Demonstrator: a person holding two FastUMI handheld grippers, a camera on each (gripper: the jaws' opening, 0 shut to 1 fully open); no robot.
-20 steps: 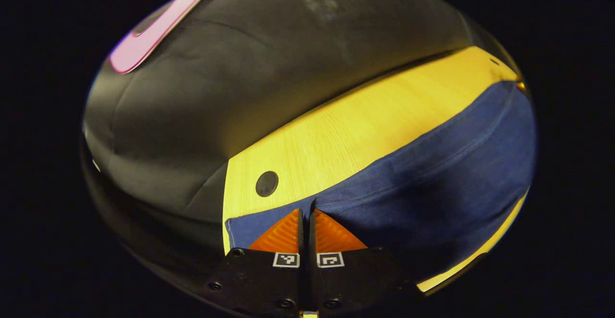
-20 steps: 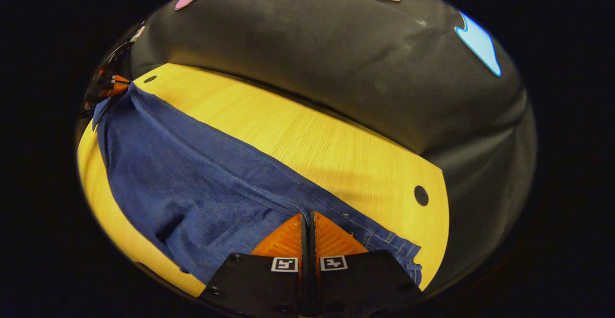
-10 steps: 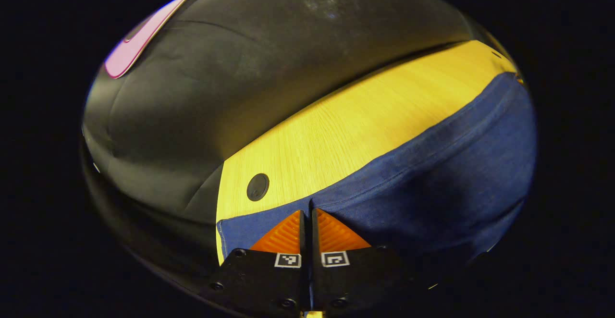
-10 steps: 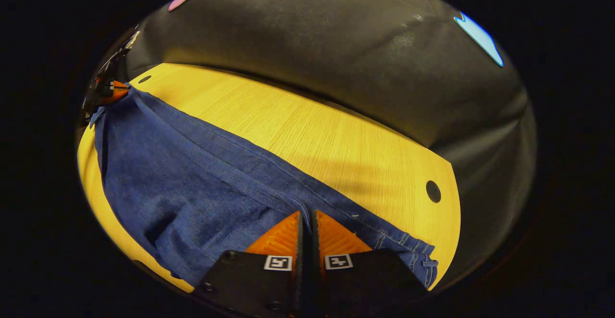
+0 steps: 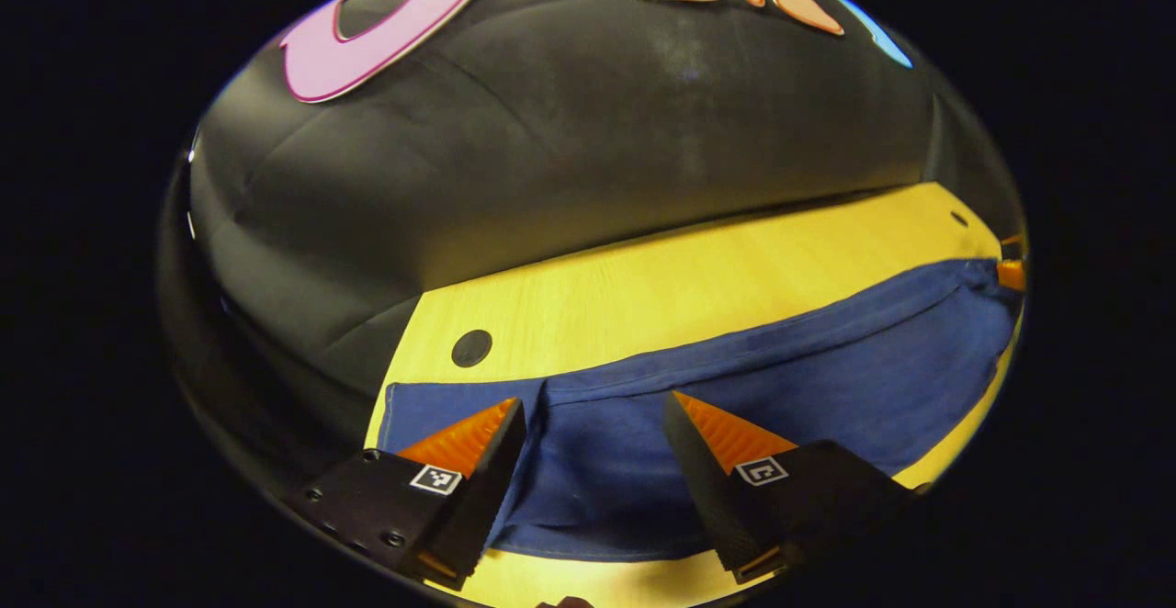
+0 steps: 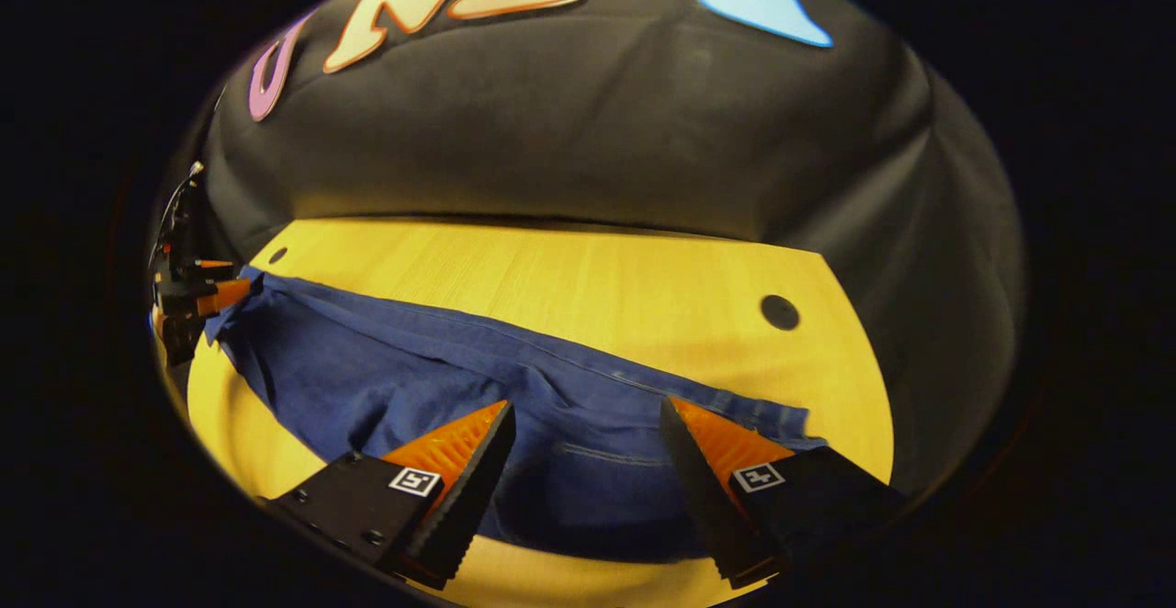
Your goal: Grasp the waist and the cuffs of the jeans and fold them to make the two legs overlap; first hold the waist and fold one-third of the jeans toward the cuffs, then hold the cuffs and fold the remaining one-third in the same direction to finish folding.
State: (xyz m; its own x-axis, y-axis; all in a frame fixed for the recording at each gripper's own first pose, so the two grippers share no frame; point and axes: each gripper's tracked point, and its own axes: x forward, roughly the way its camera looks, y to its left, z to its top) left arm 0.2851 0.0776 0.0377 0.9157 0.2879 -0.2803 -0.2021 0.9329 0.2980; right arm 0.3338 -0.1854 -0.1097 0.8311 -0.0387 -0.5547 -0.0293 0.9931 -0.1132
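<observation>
The blue jeans [image 5: 735, 378] lie flat along the yellow wooden table [image 5: 698, 277], folded lengthwise with the legs overlapping. My left gripper [image 5: 593, 406] stands open just above the cuff end [image 5: 432, 406], with denim between and below its spread fingers. My right gripper [image 6: 583, 410] is open over the waist end [image 6: 735, 406], where a pocket seam [image 6: 588, 452] shows. Far off at the left of the right gripper view is the left gripper [image 6: 197, 300], at the jeans' other end. The right gripper's tip [image 5: 1011, 273] shows at the far right of the left gripper view.
Black cloth walls close off the table's far side. Round dark holes sit near the table's corners [image 5: 471, 348] [image 6: 779, 312] [image 6: 277, 255]. A bare strip of tabletop [image 6: 551, 268] runs between the jeans and the back wall.
Both grippers were shut on the jeans' edge and have opened, letting go. The jeans now lie flatter on the table, and both cameras have tilted up and drawn back.
</observation>
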